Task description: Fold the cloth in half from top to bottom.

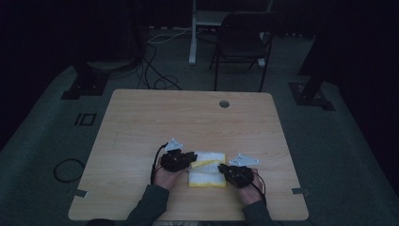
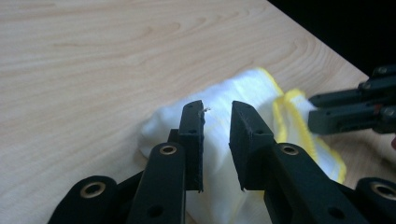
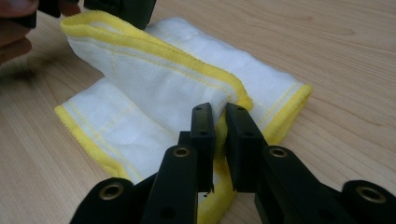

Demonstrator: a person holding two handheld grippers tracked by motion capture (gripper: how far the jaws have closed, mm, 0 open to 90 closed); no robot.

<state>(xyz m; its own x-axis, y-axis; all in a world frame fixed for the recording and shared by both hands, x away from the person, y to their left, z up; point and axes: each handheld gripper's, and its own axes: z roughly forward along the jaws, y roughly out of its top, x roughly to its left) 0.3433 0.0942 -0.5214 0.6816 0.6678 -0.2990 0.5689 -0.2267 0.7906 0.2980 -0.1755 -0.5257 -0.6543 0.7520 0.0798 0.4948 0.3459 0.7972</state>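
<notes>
I am holding my left tool (image 2: pixel 217 112) over the white cloth with yellow edge (image 2: pixel 243 93), and its jaws are standing apart with no fabric pressed between them. My right tool (image 3: pixel 219 114) is pinching a raised fold of this cloth at the yellow edge. The cloth is lying folded on the tabletop (image 1: pixel 155 122), between my two hands, near my side.

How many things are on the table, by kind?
Cloth, white with yellow edging, folded: 1
Black two-jaw grippers, left gripper and right gripper, both at the cloth: 2
Total: 3
</notes>
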